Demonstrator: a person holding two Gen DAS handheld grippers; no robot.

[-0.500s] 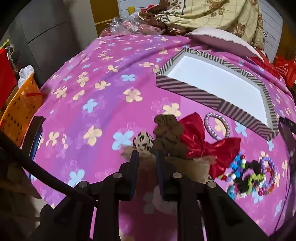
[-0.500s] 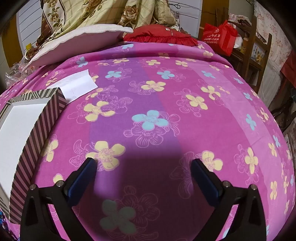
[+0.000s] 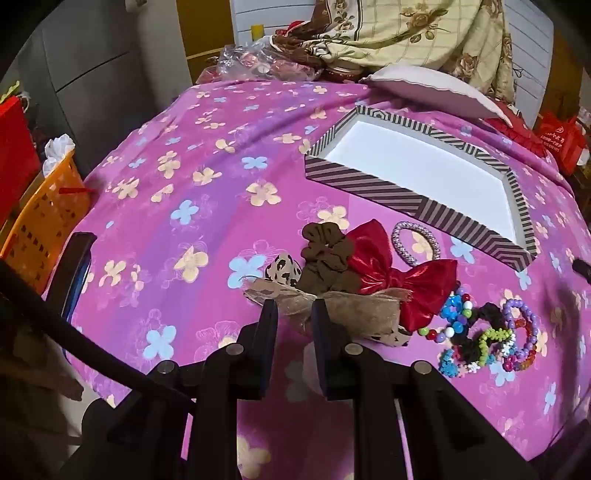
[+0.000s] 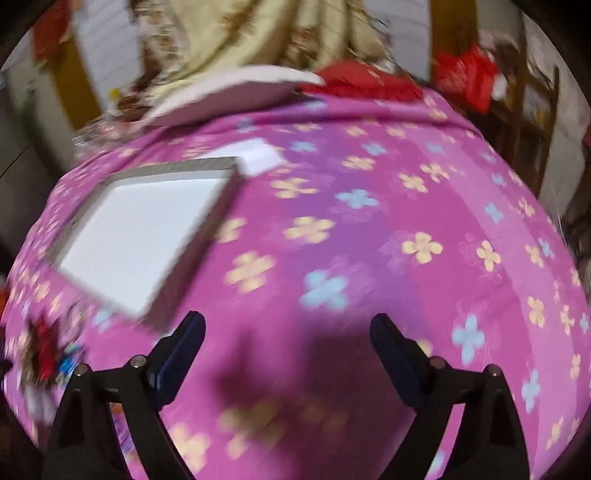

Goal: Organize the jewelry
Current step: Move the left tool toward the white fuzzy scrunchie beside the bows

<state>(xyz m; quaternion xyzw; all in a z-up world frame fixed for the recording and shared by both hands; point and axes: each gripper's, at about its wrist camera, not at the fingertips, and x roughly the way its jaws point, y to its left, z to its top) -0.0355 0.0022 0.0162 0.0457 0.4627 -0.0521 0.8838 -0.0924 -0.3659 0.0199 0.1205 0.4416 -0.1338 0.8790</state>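
In the left wrist view my left gripper (image 3: 294, 314) is shut on the knot of a tan leopard-print bow (image 3: 347, 312) on the pink flowered bedspread. Behind it lie a leopard scrunchie (image 3: 282, 271), a brown scrunchie (image 3: 327, 258), a red satin bow (image 3: 399, 273), a pale beaded ring (image 3: 415, 243) and a heap of coloured bead bracelets (image 3: 484, 336). A striped box (image 3: 354, 181) with a white inside stands beyond, empty. My right gripper (image 4: 288, 343) is open and empty over bare bedspread, right of the box (image 4: 140, 236); that view is blurred.
A pillow (image 3: 432, 88) and a folded quilt (image 3: 417, 33) lie at the bed's far end. An orange basket (image 3: 40, 218) stands off the left edge. A white paper (image 4: 255, 155) lies behind the box. Red bags (image 4: 465, 77) sit at the far right.
The right gripper has swung left and pulled back, so the box now shows whole in its view. The left gripper stays closed on the leopard bow, which looks slightly lifted.
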